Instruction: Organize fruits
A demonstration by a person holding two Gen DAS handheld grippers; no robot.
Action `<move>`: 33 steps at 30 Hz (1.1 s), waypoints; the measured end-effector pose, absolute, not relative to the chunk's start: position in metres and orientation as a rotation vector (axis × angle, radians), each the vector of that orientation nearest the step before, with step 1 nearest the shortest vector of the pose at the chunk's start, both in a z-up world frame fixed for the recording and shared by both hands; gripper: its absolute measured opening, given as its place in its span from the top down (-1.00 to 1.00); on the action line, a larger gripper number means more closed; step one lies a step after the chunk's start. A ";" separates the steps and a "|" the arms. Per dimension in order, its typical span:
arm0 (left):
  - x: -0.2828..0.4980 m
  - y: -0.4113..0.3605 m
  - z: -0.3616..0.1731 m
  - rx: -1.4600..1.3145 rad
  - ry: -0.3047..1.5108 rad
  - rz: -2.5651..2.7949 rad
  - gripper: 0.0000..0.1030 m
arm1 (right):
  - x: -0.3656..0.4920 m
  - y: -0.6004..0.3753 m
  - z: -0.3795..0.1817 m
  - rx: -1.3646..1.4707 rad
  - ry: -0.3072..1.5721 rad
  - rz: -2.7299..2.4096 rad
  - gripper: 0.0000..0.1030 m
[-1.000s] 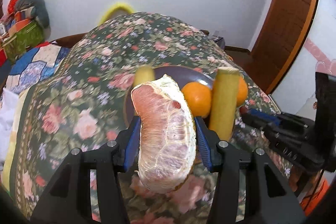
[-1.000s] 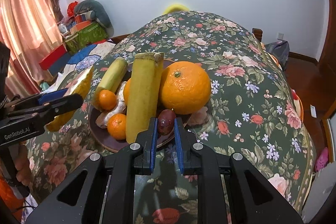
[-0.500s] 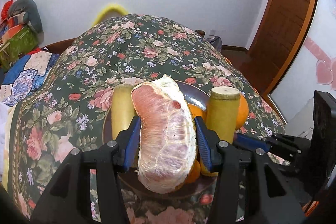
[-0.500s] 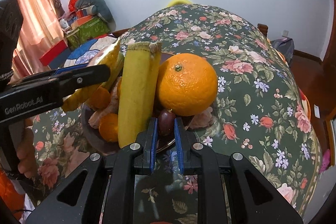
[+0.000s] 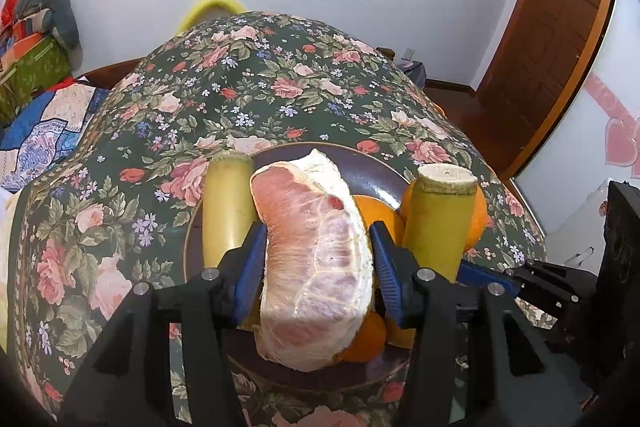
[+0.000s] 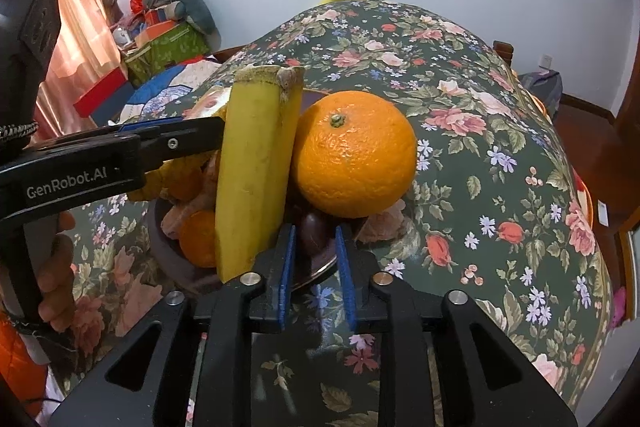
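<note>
The left gripper point(image 5: 318, 263) is clamped on a peeled pomelo wedge point(image 5: 316, 263), held over the dark plate point(image 5: 372, 167) near the desk's point(image 5: 260, 75) front edge. The right gripper point(image 6: 314, 259) has just been opening; its blue pads stand slightly apart around a small dark fruit point(image 6: 314, 233) at the plate's near rim. Behind it, a sugarcane piece point(image 6: 256, 163) leans against a large orange point(image 6: 354, 153). Small tangerines point(image 6: 198, 237) lie left of the cane.
</note>
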State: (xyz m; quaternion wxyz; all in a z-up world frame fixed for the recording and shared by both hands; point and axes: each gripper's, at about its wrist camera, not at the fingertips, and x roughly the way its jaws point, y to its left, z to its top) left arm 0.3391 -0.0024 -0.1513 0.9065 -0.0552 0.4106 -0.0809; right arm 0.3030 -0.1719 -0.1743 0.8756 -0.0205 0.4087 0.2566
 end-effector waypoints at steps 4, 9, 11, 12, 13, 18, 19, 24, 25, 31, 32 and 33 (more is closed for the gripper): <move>0.333 0.000 -0.145 -0.124 0.831 -0.164 0.01 | 0.301 -0.178 -0.171 -0.026 0.848 0.527 0.45; 0.315 0.003 -0.118 -0.117 0.772 -0.158 0.01 | 0.293 -0.183 -0.154 -0.020 0.812 0.521 0.45; 0.306 0.004 -0.107 -0.116 0.748 -0.158 0.01 | 0.286 -0.184 -0.143 -0.016 0.787 0.522 0.45; 0.300 0.005 -0.101 -0.116 0.733 -0.156 0.01 | 0.282 -0.185 -0.136 -0.014 0.769 0.522 0.45; 0.294 0.005 -0.094 -0.115 0.719 -0.155 0.01 | 0.277 -0.186 -0.127 -0.011 0.748 0.520 0.45; 0.252 0.007 -0.055 -0.093 0.624 -0.155 0.01 | 0.251 -0.191 -0.084 0.003 0.641 0.519 0.45; 0.240 0.007 -0.045 -0.085 0.598 -0.157 0.00 | 0.243 -0.192 -0.074 0.005 0.616 0.522 0.45; 0.186 0.007 -0.008 -0.061 0.484 -0.148 -0.09 | 0.204 -0.196 -0.028 0.014 0.490 0.527 0.36; 0.176 0.007 -0.001 -0.057 0.461 -0.140 -0.15 | 0.193 -0.197 -0.019 0.016 0.461 0.527 0.33; 0.112 0.009 0.033 -0.055 0.337 -0.130 -0.33 | 0.136 -0.204 0.021 0.031 0.302 0.501 -0.15; 0.101 0.009 0.038 -0.050 0.315 -0.123 -0.36 | 0.129 -0.205 0.025 0.033 0.281 0.497 -0.26; 0.093 0.009 0.041 -0.046 0.300 -0.118 -0.43 | 0.122 -0.206 0.029 0.035 0.260 0.494 -0.38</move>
